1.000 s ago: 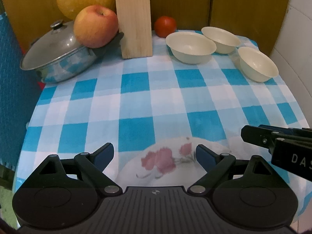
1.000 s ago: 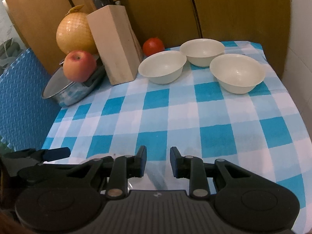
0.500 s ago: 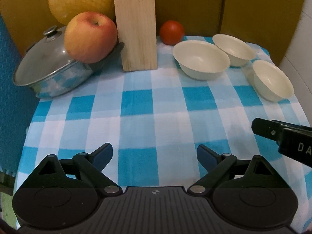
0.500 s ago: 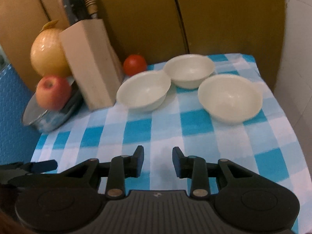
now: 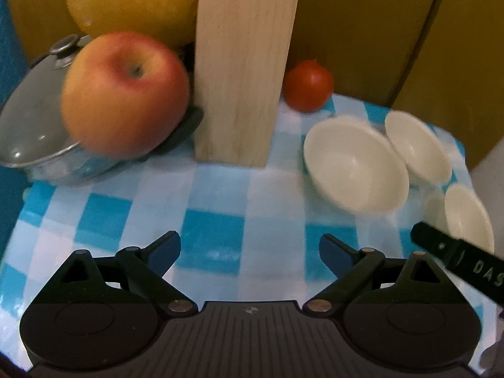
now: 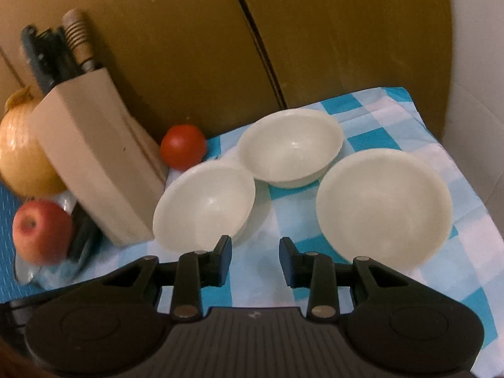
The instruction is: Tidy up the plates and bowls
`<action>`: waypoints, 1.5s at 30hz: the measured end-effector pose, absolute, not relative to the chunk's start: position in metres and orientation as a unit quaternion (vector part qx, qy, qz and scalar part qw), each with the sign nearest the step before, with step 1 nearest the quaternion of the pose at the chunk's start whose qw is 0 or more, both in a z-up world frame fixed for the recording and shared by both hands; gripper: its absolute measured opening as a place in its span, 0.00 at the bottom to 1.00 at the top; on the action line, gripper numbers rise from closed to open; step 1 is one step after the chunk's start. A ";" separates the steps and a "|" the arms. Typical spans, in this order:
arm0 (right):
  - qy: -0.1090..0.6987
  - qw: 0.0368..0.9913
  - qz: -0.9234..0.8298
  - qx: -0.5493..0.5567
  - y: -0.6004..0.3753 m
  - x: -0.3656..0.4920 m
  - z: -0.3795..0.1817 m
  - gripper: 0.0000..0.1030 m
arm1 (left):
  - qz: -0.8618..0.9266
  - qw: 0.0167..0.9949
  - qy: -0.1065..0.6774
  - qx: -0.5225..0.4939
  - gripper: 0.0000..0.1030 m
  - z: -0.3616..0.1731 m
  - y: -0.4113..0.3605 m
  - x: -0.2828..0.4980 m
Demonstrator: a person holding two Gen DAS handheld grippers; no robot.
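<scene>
Three plain cream bowls stand empty and apart on the blue checked cloth at the back right. In the right wrist view they are the left bowl, the back bowl and the right bowl. My right gripper hovers just short of the gap between the left and right bowls, its jaws a little apart with nothing between them. My left gripper is wide open and empty over bare cloth, left of the nearest bowl. The right gripper's finger shows at that view's right edge.
A wooden knife block stands mid-back, with a tomato to its right. An apple rests on a lidded steel pot, in front of a netted pomelo. Brown panels close off the back; a white wall rises at the right.
Both grippers moved forward over the table toward the bowls and knife block. The flowered plate under the left gripper slid out of view. The right jaws stand slightly wider.
</scene>
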State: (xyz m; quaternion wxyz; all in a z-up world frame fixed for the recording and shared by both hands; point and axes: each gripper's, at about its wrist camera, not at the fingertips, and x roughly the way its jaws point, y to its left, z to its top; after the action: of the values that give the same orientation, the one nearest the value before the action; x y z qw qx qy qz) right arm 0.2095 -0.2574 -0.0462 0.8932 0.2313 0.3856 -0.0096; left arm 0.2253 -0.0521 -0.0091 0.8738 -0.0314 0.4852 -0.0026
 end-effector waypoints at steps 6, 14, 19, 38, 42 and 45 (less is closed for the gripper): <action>0.384 0.889 -0.013 0.250 -0.256 0.235 -0.054 0.32 | -0.009 0.875 0.482 -0.043 0.95 -0.015 -0.062 0.253; 0.386 0.886 -0.013 0.257 -0.255 0.256 -0.070 0.31 | -0.011 0.870 0.490 -0.055 0.89 -0.037 -0.068 0.278; 0.396 0.880 0.006 0.263 -0.253 0.259 -0.074 0.20 | -0.023 0.865 0.498 -0.060 0.73 -0.046 -0.071 0.285; 0.428 0.867 0.054 0.250 -0.241 0.214 -0.059 0.08 | -0.053 0.856 0.513 -0.024 0.48 -0.033 -0.072 0.245; 0.430 0.865 0.058 0.253 -0.245 0.201 -0.054 0.08 | -0.059 0.863 0.503 -0.004 0.48 -0.020 -0.076 0.229; 0.436 0.863 0.056 0.250 -0.247 0.188 -0.052 0.08 | -0.067 0.864 0.500 0.000 0.48 -0.015 -0.078 0.218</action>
State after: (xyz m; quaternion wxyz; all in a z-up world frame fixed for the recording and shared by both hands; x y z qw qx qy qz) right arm 0.1883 -0.2470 -0.0519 0.8627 0.2497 0.4363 0.0556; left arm 0.2184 -0.0785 -0.0149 0.8635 0.0004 0.4999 -0.0670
